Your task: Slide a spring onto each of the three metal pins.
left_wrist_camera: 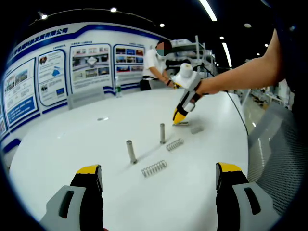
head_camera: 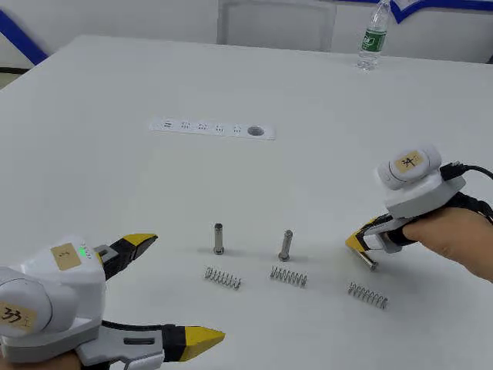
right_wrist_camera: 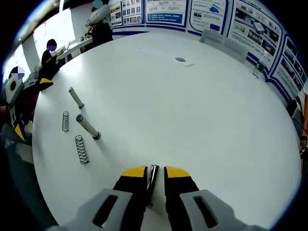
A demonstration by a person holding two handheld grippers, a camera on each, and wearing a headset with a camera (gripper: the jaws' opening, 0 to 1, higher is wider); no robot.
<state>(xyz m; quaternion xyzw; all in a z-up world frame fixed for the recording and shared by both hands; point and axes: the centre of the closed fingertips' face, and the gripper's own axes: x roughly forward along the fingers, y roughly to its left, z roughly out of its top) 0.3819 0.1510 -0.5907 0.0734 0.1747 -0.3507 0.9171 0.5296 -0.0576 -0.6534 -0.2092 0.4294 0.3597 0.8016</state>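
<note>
Springs (head_camera: 289,276) lie flat on the white worktop (head_camera: 115,154) in a row of three, well apart from one another, none on a pin. Two pins (head_camera: 219,239) stand upright on their bases just behind the left and middle springs, each near its spring but not touching it. The third pin (head_camera: 369,261) is clamped between the closed jaws of the right hand-held gripper (head_camera: 358,245). It is tilted, with its lower end near the worktop just behind the right spring (head_camera: 367,295); whether it touches the surface I cannot tell. In the right gripper view that pin (right_wrist_camera: 152,179) runs along the narrow gap between the yellow fingertips (right_wrist_camera: 134,173). The two standing pins (right_wrist_camera: 88,127) and two springs (right_wrist_camera: 81,149) lie off to the left there. The left hand-held gripper (head_camera: 189,287) hangs low at the near left, jaws wide apart and holding nothing. In the left gripper view its yellow tips frame the nearest spring (left_wrist_camera: 154,168) and pin (left_wrist_camera: 130,151), with the right hand-held gripper (left_wrist_camera: 180,115) beyond. A power strip (head_camera: 212,129) lies farther back, and a bottle (head_camera: 374,36) stands at the far edge.
</note>
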